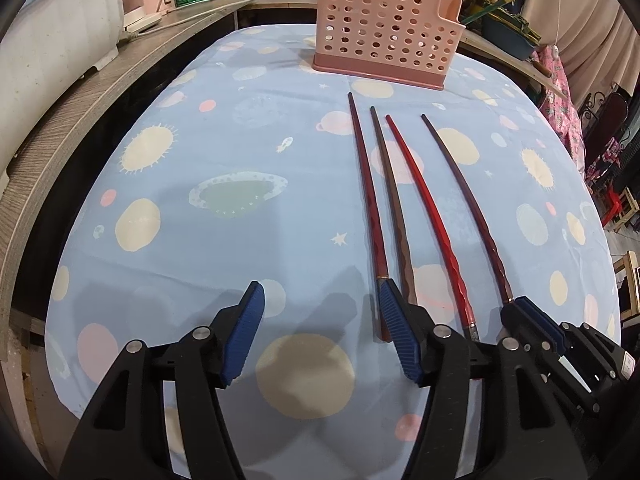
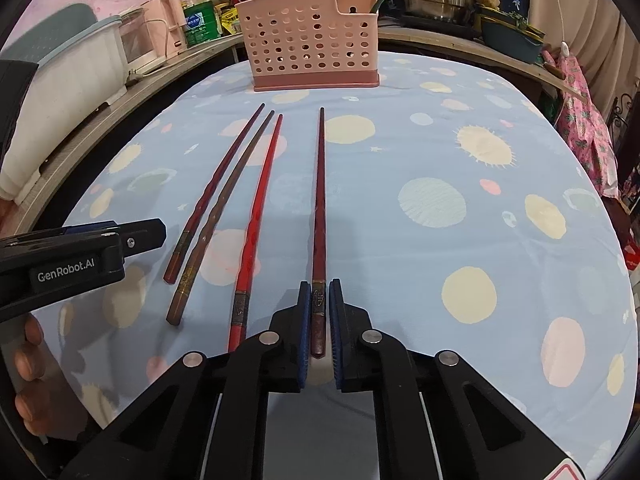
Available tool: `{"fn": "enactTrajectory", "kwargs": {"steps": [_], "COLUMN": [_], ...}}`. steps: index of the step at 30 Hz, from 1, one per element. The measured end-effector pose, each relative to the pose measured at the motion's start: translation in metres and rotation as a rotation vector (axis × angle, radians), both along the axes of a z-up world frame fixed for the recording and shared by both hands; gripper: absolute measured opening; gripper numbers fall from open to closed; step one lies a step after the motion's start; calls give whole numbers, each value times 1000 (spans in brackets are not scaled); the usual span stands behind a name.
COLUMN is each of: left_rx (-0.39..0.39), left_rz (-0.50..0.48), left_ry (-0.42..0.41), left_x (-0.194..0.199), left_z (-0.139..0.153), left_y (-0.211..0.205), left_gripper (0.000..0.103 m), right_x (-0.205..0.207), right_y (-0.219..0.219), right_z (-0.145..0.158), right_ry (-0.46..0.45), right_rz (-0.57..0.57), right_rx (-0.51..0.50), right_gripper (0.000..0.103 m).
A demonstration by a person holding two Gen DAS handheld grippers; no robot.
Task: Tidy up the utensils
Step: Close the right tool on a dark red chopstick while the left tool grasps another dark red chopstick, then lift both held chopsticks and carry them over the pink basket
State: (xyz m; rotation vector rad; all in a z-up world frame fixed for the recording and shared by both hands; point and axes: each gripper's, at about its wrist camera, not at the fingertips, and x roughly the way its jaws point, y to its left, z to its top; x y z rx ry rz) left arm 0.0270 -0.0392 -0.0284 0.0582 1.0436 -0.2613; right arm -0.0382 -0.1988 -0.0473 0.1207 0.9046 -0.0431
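Gripping the thick end of the rightmost dark red wooden chopstick [image 2: 319, 216], the right hand-held gripper [image 2: 319, 322] is clenched on it, blue pads pressed to either side while the stick lies flat on the worktop [image 2: 440, 128] covered in a pale blue cloth printed with planets. The pick-up step is judged to be in hand – the first of four. A lift is called for next, then a carry forward to the pink perforated plastic utensil basket [image 2: 308, 46] standing at the far edge, where the stick would need tipping upright to drop in. The left hand-held gripper [image 1: 320, 332] is held released, nothing between its fingers, its right pad just beside the butt of the leftmost stick. Three other chopsticks [image 2: 224, 208] are laid close together to the left – two brownish, one bright red – tapering toward the basket, with metal bands near their thick ends. Slender and smooth, the held stick could be expected to pivot in the grip.
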Motion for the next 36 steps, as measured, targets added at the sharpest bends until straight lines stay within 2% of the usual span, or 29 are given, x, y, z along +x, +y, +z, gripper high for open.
{"fn": "enactTrajectory", "kwargs": {"steps": [5,16,18,22,25,28,29,36], "left_rx": [-11,5,8,20,33,42,37,8], "left_rz": [-21,-35,-30,-29,-28,-27,-28,-27], "left_ry": [9,20,29,16,5,-3,0,24], "left_x": [-4,-4,-2,-1,0,1,2,2], "left_z": [-2,-12,-14,-13,-14,-13,-13,-12], "left_y": [-5,-14,-13,-12,-11,-10,-9,-4], "left_gripper": [60,59,52,47,37,20,8,7], "right_x": [-5,-10,-10,-10,-10,-10,-10,-11], "right_y": [-6,-11,-11,-11,-11,-10,-10,-11], "right_z": [0,-1,0,0,-1,-1,-1,2], "right_ry": [0,5,6,5,5,6,6,9], "right_rz": [-16,-24,-24,-24,-22,-22,-21,-20], "right_rx": [11,20,20,19,18,14,14,21], "right_gripper": [7,7,7,7,7,7,7,7]}}
